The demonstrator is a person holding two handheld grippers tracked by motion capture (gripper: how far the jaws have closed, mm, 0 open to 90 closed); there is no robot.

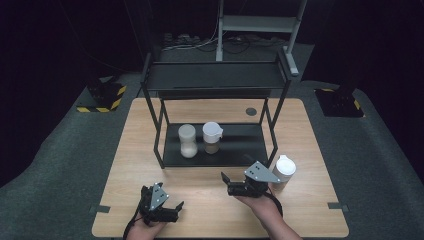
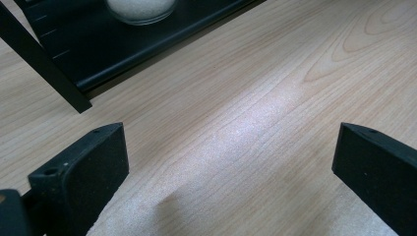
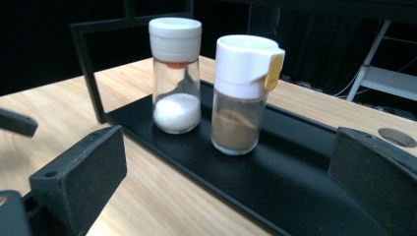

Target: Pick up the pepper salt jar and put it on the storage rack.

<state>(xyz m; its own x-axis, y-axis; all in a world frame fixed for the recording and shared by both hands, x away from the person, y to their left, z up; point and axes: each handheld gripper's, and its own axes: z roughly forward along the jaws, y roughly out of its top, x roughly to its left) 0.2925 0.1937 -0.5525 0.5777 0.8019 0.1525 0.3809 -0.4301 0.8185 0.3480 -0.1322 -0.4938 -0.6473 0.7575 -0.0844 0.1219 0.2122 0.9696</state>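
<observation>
Two jars (image 1: pixel 188 140) (image 1: pixel 212 137) stand side by side on the rack's lower shelf (image 1: pixel 240 145).

Surroundings are dark; overhead light falls on the wooden table (image 1: pixel 300 150). A soft glare patch shows on the wood in the left gripper view. Close-range black jaws appear slightly blurred. The high view is low-resolution and soft.
</observation>
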